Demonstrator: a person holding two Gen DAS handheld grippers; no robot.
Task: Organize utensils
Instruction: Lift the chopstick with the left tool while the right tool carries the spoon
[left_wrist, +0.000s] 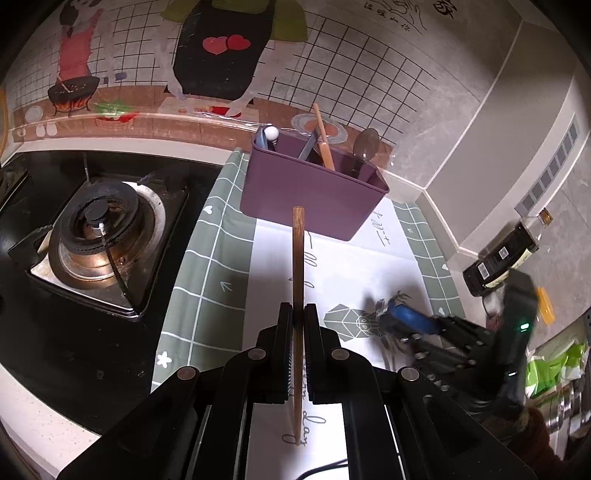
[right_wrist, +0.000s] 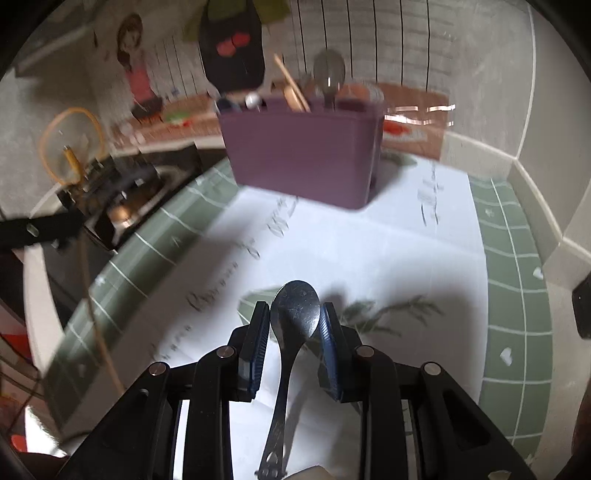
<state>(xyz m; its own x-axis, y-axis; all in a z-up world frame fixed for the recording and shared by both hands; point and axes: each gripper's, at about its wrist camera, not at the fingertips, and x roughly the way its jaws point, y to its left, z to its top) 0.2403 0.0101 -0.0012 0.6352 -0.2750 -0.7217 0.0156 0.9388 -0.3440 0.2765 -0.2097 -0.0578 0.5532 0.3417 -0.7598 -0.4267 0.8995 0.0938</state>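
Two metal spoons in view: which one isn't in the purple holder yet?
The spoon lying on the white mat between the right gripper's fingers. The other spoon already stands bowl-up in the holder.

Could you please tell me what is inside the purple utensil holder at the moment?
Sticking out of the purple utensil holder: a wooden utensil handle, a dark spoon, and a white-knobbed utensil. Its walls hide their lower ends.
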